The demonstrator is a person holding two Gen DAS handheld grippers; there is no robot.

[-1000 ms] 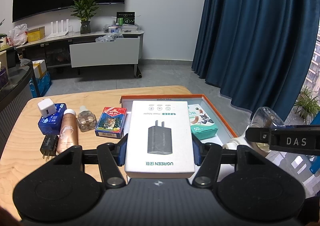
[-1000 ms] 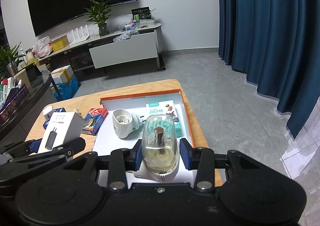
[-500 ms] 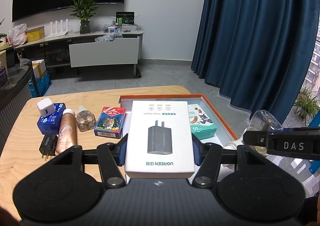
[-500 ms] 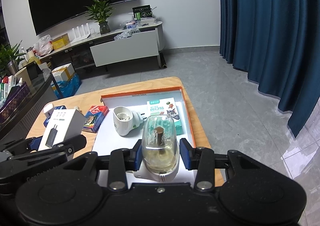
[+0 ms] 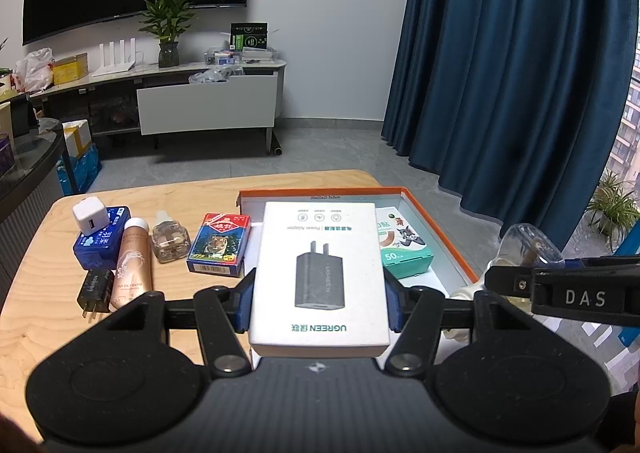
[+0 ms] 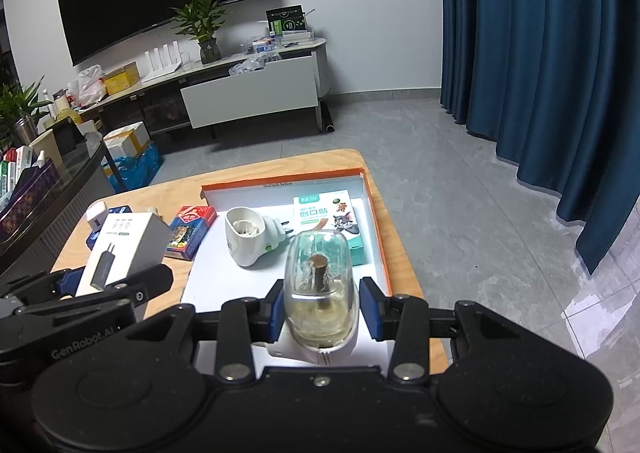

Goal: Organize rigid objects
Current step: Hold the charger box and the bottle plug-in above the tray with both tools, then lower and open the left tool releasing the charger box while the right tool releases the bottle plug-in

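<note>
Both hands loaded above the near edge of the wooden tabletop [image 5: 36, 317]. Left gripper [image 5: 319, 295] pinching the white charger box [image 5: 320, 273] by its long sides, held flat over the near left part of the orange-rimmed tray [image 6: 374, 213]. Right gripper [image 6: 319, 311] clamped on the clear-domed liquid repellent unit [image 6: 319, 285], dome pointing away, hanging over the tray's near right portion.

Already in the tray: a white plug-in heater [image 6: 250, 239] near the middle, a teal plaster box [image 6: 330, 227] toward the far right corner. Outside, along the left side of the tabletop: playing-card pack [image 5: 219, 249], small glass bottle [image 5: 169, 245], bronze tube [image 5: 132, 267], black plug [image 5: 95, 290], blue box [image 5: 102, 243] with a white cube charger [image 5: 90, 216] on top.

Step in hand, by the look of it: setting these two down inside. Best done one at a time (two loads over one tray crowd each other). Lower the repellent unit onto bare white floor near the front right corner, clear of the plaster box; open only once seated. Then lay the box flat, edges squared to the left rim, clear of the heater.
</note>
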